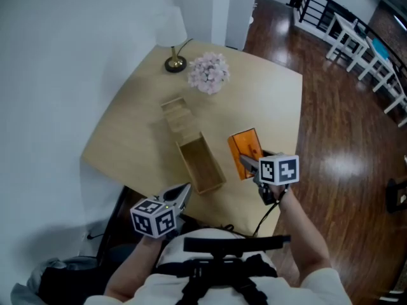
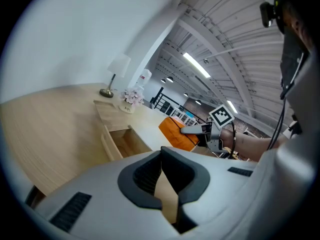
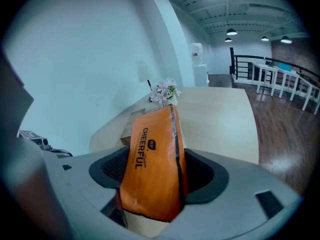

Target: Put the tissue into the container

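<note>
Orange tissue pack, apparently lifted, beside open wooden container.

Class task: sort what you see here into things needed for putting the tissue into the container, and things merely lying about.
Job: tissue pack; wooden container; right hand-held gripper, gripping the pack.
Lying about: lamp; flowers; wooden piece beside the container; empty left hand-held gripper.

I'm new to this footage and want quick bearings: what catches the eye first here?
The bright orange tissue pack clamped in the right gripper over the table's near right part stands out most. Just left of it sits the open, empty wooden container, with pink flowers and a white lamp at the table's far edge.
</note>
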Demonstrator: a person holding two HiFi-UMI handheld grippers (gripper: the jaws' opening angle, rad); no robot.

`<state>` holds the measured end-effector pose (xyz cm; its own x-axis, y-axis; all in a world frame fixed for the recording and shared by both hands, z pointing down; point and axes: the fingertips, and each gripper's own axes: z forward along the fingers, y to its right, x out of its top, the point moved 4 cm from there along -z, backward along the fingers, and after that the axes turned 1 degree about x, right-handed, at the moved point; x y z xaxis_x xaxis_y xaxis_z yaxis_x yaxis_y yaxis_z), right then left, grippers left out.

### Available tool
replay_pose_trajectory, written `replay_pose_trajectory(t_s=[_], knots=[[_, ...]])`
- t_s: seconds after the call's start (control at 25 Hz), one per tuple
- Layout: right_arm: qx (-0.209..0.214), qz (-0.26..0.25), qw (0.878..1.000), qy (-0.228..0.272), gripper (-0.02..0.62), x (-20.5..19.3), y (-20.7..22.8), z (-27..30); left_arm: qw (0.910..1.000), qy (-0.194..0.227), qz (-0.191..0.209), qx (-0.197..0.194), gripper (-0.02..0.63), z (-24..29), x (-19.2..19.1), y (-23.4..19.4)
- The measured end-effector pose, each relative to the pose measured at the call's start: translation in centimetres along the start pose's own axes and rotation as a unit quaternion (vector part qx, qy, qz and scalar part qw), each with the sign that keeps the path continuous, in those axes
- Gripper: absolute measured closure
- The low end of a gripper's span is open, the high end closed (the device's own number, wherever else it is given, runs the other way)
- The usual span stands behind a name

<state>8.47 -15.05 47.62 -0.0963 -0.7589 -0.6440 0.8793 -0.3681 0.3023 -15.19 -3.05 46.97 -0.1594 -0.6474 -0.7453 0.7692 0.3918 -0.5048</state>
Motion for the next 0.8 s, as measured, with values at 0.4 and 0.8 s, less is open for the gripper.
replay_pose_trajectory(t_s=[0.4, 0.8], knots=[[0.021, -0.02, 1.0, -0.003, 0.253, 1.1, -2.5, 1.3, 0.9995, 0.02, -0.005, 0.022, 0.603, -0.9, 0.4, -1.0], [0.047, -0.039, 0.998, -0.013, 0.256, 1.7, -5.9, 3.6, 0.9989, 0.028, -0.011, 0.034, 0.565, -1.3, 0.7, -2.3]])
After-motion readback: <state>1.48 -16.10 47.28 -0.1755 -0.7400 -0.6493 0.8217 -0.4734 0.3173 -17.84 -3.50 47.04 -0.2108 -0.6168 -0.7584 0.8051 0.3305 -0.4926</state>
